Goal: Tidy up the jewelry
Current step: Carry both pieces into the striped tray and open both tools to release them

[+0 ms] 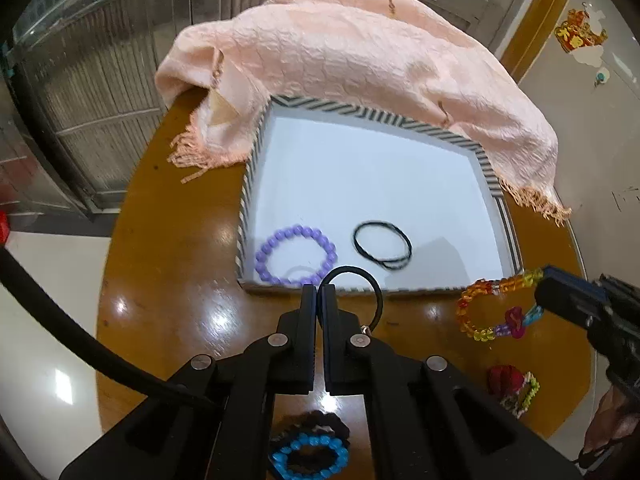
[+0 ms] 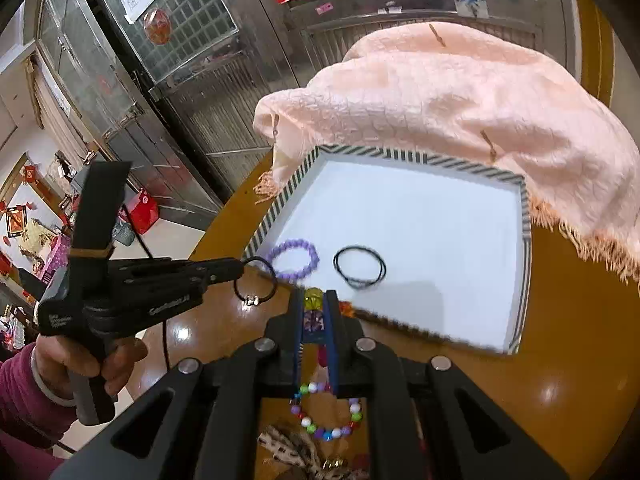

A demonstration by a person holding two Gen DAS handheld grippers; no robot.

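Observation:
My left gripper (image 1: 319, 289) is shut on a black hair tie (image 1: 378, 296) with a small metal charm, just before the near rim of the striped tray (image 1: 248, 184). A purple bead bracelet (image 1: 276, 240) and a thin black elastic (image 1: 374, 223) lie on the tray's white floor. My right gripper (image 1: 540, 286) comes in from the right, shut on a multicoloured bead bracelet (image 1: 466, 316). In the right wrist view the right gripper (image 2: 314, 297) pinches that bracelet (image 2: 312, 322) near the tray (image 2: 400, 168). There the left gripper (image 2: 240, 266) hangs the hair tie (image 2: 256, 280) over the tray's corner.
A pink fringed scarf (image 1: 360, 52) drapes over the tray's far side on the round wooden table (image 1: 168, 280). Loose pieces lie near me: a blue bead bracelet (image 1: 310, 452), a red and beaded piece (image 1: 514, 390), another bead bracelet (image 2: 328, 428), a leopard-print scrunchie (image 2: 288, 452).

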